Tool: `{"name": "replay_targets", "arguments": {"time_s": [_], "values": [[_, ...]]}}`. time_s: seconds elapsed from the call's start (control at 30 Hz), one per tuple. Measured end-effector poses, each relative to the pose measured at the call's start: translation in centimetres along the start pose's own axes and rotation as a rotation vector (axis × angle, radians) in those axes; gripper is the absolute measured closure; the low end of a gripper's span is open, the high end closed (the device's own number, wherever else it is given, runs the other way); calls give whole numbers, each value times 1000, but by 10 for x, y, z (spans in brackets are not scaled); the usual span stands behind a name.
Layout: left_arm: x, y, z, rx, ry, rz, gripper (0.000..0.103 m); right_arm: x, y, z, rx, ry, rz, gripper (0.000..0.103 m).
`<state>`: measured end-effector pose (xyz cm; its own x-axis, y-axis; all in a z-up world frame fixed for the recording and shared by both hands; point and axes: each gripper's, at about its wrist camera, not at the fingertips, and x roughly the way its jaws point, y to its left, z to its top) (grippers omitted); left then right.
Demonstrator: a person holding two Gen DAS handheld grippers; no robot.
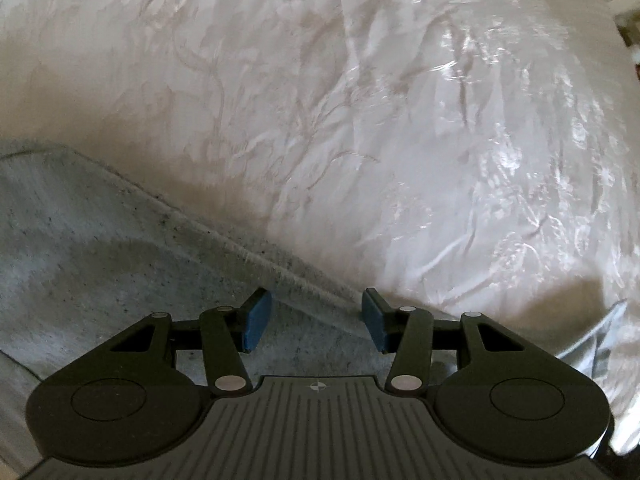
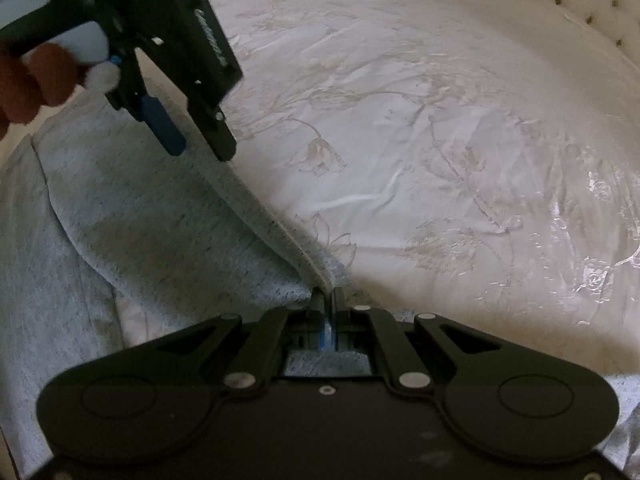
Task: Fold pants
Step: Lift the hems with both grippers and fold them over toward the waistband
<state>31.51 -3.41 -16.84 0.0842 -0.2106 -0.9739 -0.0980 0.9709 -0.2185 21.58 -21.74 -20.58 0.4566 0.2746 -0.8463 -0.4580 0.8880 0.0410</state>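
Light grey heathered knit pants (image 2: 152, 216) on white floral-embroidered bedspread (image 2: 440, 140). Raised seamed edge runs diagonally, near-right to far-left. Fold judged early: one layer lifted, lay-over pending. Right gripper (image 2: 328, 300) pinches edge. Left gripper (image 1: 316, 322) spread, straddling edge, not gripping.

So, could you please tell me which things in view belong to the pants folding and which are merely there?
Part of the job:
- heather grey knit pants
- left gripper, open over the pants' edge
- right gripper, shut on that edge

Just there:
- white floral embroidered bedspread
- cream button-tufted headboard
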Motion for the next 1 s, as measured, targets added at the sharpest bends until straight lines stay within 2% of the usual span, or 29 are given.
{"name": "replay_targets", "arguments": {"time_s": [0.1,0.27,0.33,0.37,0.4,0.53,0.7,0.87,1.0], "values": [[8,-2,4,-16,15,-7,55,-5,4,-4,-17,-1,-1,99],[26,-14,8,16,49,45,55,-10,11,-4,-40,-13,-15,99],[31,-14,7,8,74,64,63,-15,14,-5,-36,-19,-18,99],[30,-13,3,3,76,51,77,-16,14,-5,-33,-23,-19,99],[27,-13,-2,9,69,26,85,-18,15,-5,-30,-27,-19,99],[-3,-16,-40,105,-33,-1,90,-36,28,-17,4,-49,-25,99],[-37,-13,-108,226,-110,-20,93,-59,46,-39,91,-61,-23,99],[-58,-4,-171,294,-117,-3,93,-82,77,-68,166,-34,-5,99],[-56,12,-201,277,-81,7,93,-92,97,-88,211,8,5,93]]}}
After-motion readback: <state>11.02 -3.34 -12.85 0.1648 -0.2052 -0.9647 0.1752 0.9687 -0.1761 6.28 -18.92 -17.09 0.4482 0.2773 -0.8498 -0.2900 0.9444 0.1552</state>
